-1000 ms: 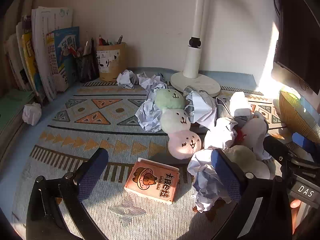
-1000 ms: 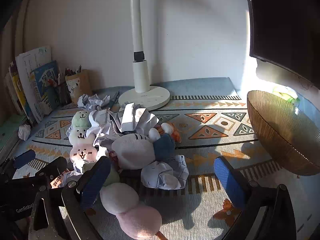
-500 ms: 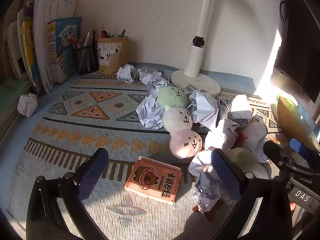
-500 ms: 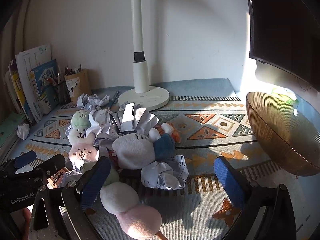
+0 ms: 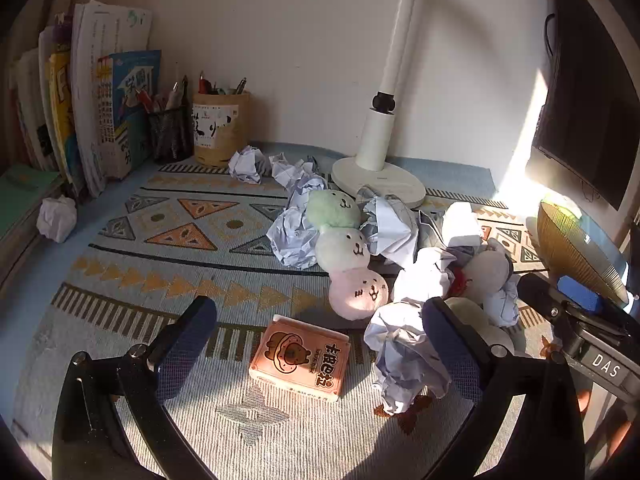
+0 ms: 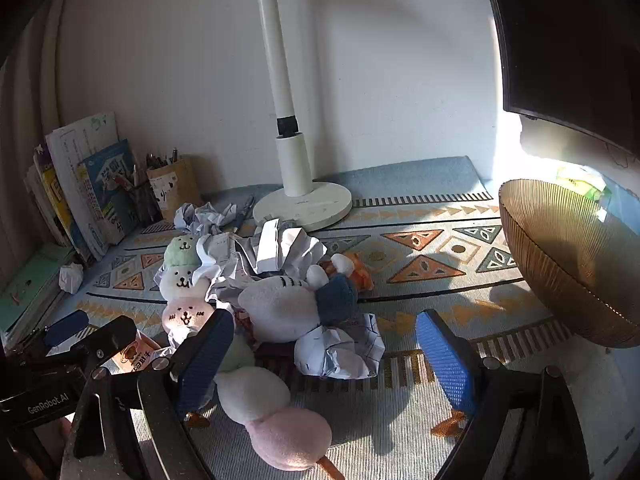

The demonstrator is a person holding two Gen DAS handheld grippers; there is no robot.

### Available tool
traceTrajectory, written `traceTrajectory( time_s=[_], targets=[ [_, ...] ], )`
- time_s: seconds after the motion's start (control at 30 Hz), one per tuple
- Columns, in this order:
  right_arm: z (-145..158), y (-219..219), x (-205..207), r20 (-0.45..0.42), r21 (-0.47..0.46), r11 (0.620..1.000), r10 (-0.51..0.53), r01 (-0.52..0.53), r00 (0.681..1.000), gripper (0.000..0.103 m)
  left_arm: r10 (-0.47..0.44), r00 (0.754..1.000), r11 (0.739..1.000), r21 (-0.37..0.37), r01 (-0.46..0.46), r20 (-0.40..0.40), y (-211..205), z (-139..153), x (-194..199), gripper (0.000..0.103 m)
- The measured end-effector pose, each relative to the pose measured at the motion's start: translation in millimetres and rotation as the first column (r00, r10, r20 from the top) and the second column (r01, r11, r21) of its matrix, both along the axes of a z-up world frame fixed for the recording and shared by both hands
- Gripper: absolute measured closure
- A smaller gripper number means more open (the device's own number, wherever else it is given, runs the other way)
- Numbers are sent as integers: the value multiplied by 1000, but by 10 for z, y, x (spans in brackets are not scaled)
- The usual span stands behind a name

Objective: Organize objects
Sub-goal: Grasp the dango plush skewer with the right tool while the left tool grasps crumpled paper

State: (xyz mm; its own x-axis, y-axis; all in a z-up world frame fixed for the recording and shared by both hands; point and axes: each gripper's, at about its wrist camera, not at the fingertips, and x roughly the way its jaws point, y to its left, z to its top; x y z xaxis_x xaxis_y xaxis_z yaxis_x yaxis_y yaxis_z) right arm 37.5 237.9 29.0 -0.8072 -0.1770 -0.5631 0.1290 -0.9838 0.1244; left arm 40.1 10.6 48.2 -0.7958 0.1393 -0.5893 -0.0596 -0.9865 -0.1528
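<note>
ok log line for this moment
left gripper: open over orange box | right gripper: closing, crumpled paper between jaws, untouched

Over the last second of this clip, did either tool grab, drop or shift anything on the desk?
No grab or release. The right tool has begun closing its jaws, which stand narrower than before, with only a crumpled paper ball beyond them, untouched. The left tool stayed open above the orange box. Plush toys, paper balls, lamp and bowl all lie as they did.

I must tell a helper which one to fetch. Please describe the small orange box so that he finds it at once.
Start at the white lamp base and come forward past the heap of crumpled paper and plush toys. The small orange cardboard box lies flat on the woven patterned mat. It alone is rectangular, with a cartoon bear printed on top.
</note>
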Motion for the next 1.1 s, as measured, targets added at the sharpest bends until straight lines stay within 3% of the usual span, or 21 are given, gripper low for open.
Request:
traceTrajectory(
  time_s=[0.1, 0.2, 0.33, 0.47, 0.6, 0.67, 0.7, 0.73, 0.77, 0.83, 0.93, 1.0, 1.1],
  targets=[
    [43, -13, 125, 30, 16, 999, 33, -33, 999, 16, -119, 993, 993, 1, 119, 3, 57, 49, 146, 1],
    [26, -33, 257, 94, 6, 989, 147, -149, 985, 18, -269, 962, 960, -63, 271, 42, 264, 37, 238, 1],
    [-146, -20, 299, 196, -22, 970, 242, -243, 950, 33, -377, 923, 918, -98, 383, 77, 469, -37, 171, 1],
    [-273, 1, 115, 259, -73, 968, 250, -239, 933, 42, -402, 904, 904, -95, 418, 147, 545, -132, -24, 11],
    [-363, -67, -22, 292, -118, 956, 293, -270, 911, 48, -402, 895, 907, -50, 418, 193, 484, -249, -120, 19],
    [-341, -105, -25, 281, -115, 952, 305, -284, 910, 53, -388, 903, 914, -50, 403, 182, 467, -249, -115, 33],
    [-325, -113, -10, 275, -106, 952, 304, -286, 912, 55, -402, 897, 909, -38, 415, 184, 480, -246, -127, 48],
    [-317, -120, 9, 270, -93, 954, 300, -285, 915, 61, -394, 901, 912, -47, 408, 180, 486, -243, -126, 47],
    [-316, -109, 27, 269, -90, 954, 298, -285, 916, 61, -389, 902, 913, -55, 405, 187, 496, -254, -131, 48],
    [-308, -51, 84, 270, -92, 957, 290, -275, 918, 61, -387, 898, 913, -52, 405, 208, 505, -288, -134, 64],
    [-239, 57, 287, 262, -24, 970, 240, -242, 935, 61, -386, 904, 916, -36, 399, 182, 491, -229, -60, 64],
    [-167, 114, 462, 253, 61, 976, 188, -209, 949, 61, -415, 895, 908, 4, 420, 163, 485, -164, 15, 64],
    [-128, 226, 653, 247, 159, 975, 114, -157, 962, 61, -433, 891, 899, 0, 437, 139, 566, -105, 141, 64]
  ],
)
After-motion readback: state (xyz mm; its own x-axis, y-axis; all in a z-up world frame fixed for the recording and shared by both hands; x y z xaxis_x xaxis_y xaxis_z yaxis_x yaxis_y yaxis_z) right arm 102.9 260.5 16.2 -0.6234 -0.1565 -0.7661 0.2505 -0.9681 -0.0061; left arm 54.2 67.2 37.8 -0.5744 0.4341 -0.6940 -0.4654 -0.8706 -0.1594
